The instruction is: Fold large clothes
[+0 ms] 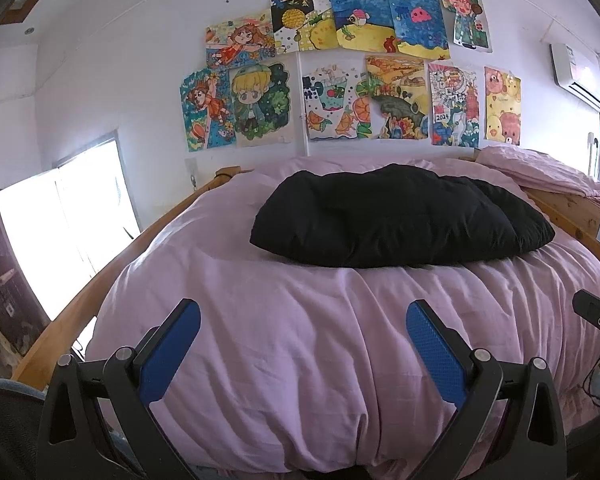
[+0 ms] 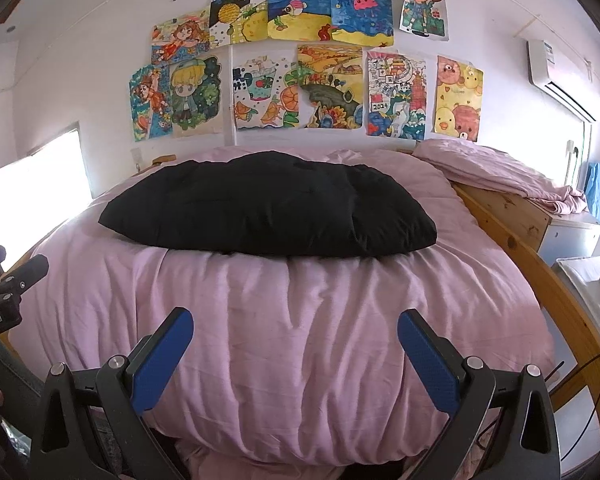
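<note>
the right gripper (image 2: 295,334) is held low over the near end of the bed, and its two blue fingers (image 2: 161,358) are spread wide apart with nothing between them. a pink blanket (image 2: 300,320) is spread over the bed. a puffy black garment (image 2: 267,208) is laid flat on the blanket, well past the fingers. colorful drawings (image 2: 300,56) are stuck on the white wall behind. a wooden bed rail (image 2: 540,280) is seen at the right. the left gripper (image 2: 7,284) is seen at the left edge.
</note>
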A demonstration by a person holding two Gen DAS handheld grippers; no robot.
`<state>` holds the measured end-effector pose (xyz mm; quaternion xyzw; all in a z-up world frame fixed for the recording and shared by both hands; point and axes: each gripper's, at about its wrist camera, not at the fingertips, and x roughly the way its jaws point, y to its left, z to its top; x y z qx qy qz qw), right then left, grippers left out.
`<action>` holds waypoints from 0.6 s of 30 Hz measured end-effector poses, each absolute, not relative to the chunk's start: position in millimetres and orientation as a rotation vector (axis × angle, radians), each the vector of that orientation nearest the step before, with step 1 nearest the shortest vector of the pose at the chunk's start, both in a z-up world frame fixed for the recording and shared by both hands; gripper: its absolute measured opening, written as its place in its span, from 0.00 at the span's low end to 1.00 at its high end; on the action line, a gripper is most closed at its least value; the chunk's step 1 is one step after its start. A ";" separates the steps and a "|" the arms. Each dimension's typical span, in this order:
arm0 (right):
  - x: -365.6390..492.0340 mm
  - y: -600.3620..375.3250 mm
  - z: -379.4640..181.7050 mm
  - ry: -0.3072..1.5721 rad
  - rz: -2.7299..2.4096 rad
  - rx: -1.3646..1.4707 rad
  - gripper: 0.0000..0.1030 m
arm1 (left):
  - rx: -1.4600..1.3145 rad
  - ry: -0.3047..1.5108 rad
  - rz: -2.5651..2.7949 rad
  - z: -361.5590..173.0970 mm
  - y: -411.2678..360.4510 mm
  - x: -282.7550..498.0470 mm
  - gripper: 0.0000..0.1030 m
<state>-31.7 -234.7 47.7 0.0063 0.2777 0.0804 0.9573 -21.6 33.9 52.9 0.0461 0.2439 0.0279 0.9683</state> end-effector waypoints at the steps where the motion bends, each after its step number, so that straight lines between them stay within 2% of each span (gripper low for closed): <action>1: -31.6 -234.2 47.9 0.563 0.163 0.014 1.00 | 0.094 0.492 0.056 53.6 33.1 -22.0 0.98; 18: -31.6 -234.1 47.7 0.564 0.163 0.014 1.00 | 0.101 0.489 0.055 55.4 31.5 -21.8 0.98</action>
